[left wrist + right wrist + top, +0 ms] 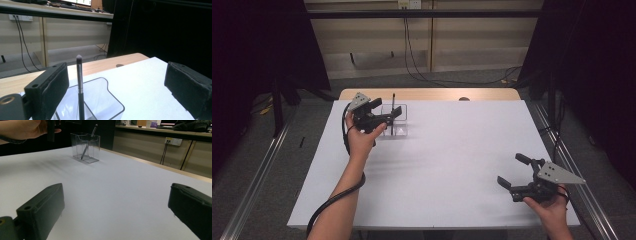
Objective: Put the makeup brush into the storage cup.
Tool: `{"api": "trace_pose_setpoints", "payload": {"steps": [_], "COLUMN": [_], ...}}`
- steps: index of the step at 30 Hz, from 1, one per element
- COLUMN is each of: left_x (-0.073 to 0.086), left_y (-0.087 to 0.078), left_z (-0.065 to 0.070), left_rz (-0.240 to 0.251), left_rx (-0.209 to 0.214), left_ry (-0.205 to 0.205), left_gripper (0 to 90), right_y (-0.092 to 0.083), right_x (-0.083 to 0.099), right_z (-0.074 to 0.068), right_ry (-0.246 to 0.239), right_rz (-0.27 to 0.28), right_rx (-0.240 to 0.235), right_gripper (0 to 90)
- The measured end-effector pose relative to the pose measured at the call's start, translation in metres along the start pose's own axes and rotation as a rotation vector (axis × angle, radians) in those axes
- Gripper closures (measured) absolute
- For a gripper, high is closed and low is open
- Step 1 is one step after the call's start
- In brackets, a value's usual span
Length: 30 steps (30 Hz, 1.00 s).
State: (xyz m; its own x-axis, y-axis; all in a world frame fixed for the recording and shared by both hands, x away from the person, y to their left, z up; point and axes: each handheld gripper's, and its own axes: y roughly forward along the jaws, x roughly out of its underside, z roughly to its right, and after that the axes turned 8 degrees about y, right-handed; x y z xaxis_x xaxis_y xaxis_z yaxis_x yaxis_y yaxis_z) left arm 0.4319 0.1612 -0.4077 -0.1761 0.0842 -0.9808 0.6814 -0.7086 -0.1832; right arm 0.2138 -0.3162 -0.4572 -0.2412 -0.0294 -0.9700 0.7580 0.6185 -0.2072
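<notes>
Nearest us in the high view, our forearms come up from the bottom edge onto the white table [452,170]. Our right gripper [514,172] rests near the table's right front corner, its jaws spread wide with nothing between them. Our left gripper [387,111] hovers at the far left beside the clear container [400,131], its jaws apart and not pressing on anything. The makeup brush [79,82] stands in that container, leaning a little, bristles up, close to one of the left gripper's pads [56,91] but free of it.
</notes>
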Motion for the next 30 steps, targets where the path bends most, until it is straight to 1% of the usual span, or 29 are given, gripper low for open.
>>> {"api": "trace_pose_setpoints", "payload": {"steps": [2,3,6,11,12,14,17,21,24,27,28,30], "left_x": [0.000,0.000,0.000,-0.001,-0.001,-0.001,-0.001,-0.001,0.000,0.000,0.001,0.001], "left_y": [0.000,0.000,-0.001,-0.004,-0.004,-0.005,-0.005,-0.005,-0.006,-0.007,-0.008,-0.009], "left_z": [0.000,0.001,0.001,0.003,0.003,0.004,0.004,0.006,0.008,0.009,0.009,0.010], "left_rz": [0.004,0.002,-0.007,0.005,0.001,0.000,-0.032,-0.020,-0.026,-0.021,-0.021,-0.028], "left_rx": [0.009,0.007,0.021,0.037,0.035,0.039,0.033,0.052,0.061,0.068,0.065,0.075], "left_ry": [-0.006,-0.001,0.022,0.004,0.017,0.020,0.050,0.035,0.049,0.046,0.055,0.069], "left_gripper": [2.3,1.2,0.0,0.0,0.0,0.0,0.0,0.0,0.0,0.0,0.0,0.0], "right_y": [0.000,0.000,0.000,0.000,0.000,0.000,0.000,0.000,0.000,0.000,-0.001,0.000], "right_x": [0.000,0.000,0.000,0.000,0.000,0.000,0.000,0.000,0.000,0.000,0.000,0.000], "right_z": [0.000,0.000,-0.001,-0.001,-0.001,0.000,-0.001,0.000,-0.001,-0.001,-0.001,-0.001], "right_ry": [0.003,0.004,0.006,0.000,-0.001,-0.001,0.000,-0.001,-0.003,-0.002,-0.001,-0.003], "right_rz": [0.001,0.001,-0.001,-0.003,-0.003,-0.002,-0.003,-0.004,-0.004,-0.002,-0.003,-0.002], "right_rx": [0.001,0.001,0.000,0.000,0.001,0.001,0.001,0.000,-0.002,-0.001,-0.001,-0.003], "right_gripper": [0.4,0.4,0.4,0.4,0.3,0.3,0.4,0.3,0.4,0.3,0.3,0.3]}}
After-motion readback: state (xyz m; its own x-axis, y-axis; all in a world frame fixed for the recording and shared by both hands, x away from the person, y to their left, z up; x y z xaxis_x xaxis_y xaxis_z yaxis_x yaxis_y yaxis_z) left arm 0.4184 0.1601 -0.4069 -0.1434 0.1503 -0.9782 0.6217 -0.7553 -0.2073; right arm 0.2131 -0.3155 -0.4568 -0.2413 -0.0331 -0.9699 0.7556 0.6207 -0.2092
